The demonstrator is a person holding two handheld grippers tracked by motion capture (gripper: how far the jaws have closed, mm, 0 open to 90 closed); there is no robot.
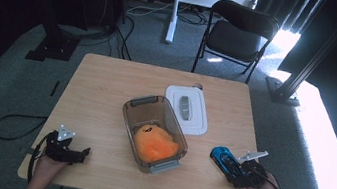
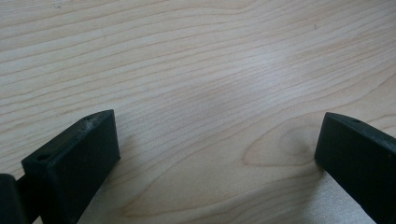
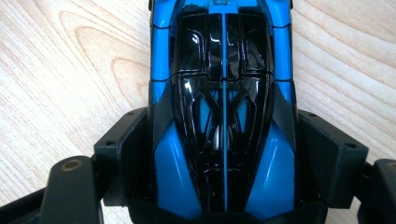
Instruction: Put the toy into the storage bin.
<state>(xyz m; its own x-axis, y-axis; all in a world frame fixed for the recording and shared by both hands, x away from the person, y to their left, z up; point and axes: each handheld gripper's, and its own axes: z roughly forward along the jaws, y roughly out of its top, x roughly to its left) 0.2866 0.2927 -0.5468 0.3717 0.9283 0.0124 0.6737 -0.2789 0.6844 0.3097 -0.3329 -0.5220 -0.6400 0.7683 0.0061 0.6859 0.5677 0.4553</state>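
A blue and black toy car [image 1: 223, 159] [image 3: 223, 107] lies on the wooden table [image 1: 106, 90] at the front right. My right gripper [image 1: 238, 173] [image 3: 224, 149] is shut on its rear half, one jaw on each flank. A clear plastic box [image 1: 130, 114] stands in the middle of the table with an orange plush toy [image 1: 154, 142] inside. Its white lid [image 1: 187, 109] lies flat just behind and to the right of it. My left gripper [image 1: 77, 155] [image 2: 219, 149] rests open near the front left corner, with bare wood between its jaws.
A black folding chair [image 1: 238, 34] stands beyond the table's far edge, beside a white post [image 1: 173, 9]. Cables run over the grey carpet at the left [image 1: 15, 124]. Black frame legs [image 1: 54, 32] stand at the far left and far right.
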